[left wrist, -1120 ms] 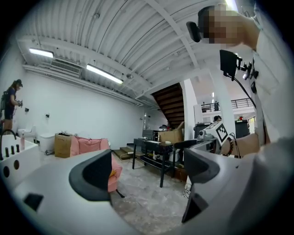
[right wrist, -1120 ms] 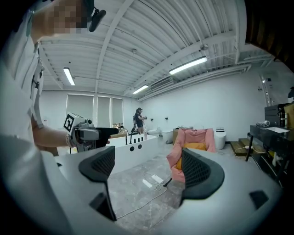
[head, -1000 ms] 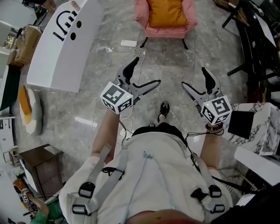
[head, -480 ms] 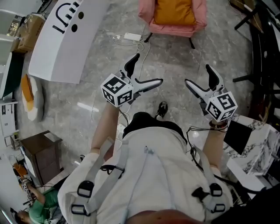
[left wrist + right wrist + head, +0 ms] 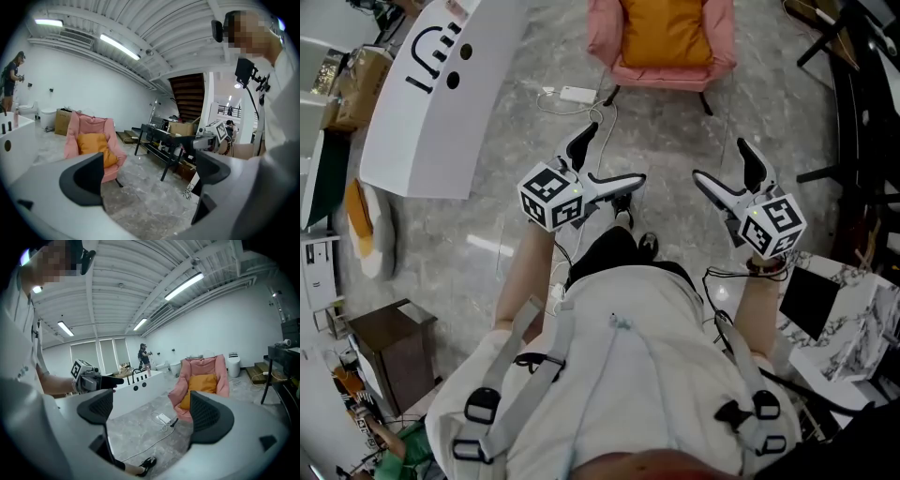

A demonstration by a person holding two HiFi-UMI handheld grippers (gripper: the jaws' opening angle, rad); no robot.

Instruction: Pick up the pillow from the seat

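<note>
Held the left gripper out ahead with jaws spread wide, having just been opening, and with nothing but air between them. Held the right gripper the same way, jaws widened further within the last half second, likewise empty. Found the orange square fabric pillow well ahead of both sets of tips, propped on the seat of the pink upholstered armchair, left of centre past the left gripper's jaws and right of centre past the right's. Read this as readying for the grab: jaws prepared, approach unfinished, pillow untouched. Noted a white power strip with its cable on the grey marble floor between grippers and chair, and a long white bathtub off beyond the left gripper's outer side. Against the frame a second earlier, found a black shoe stepped forward to just beneath the left gripper, and the armchair looming slightly larger.
</note>
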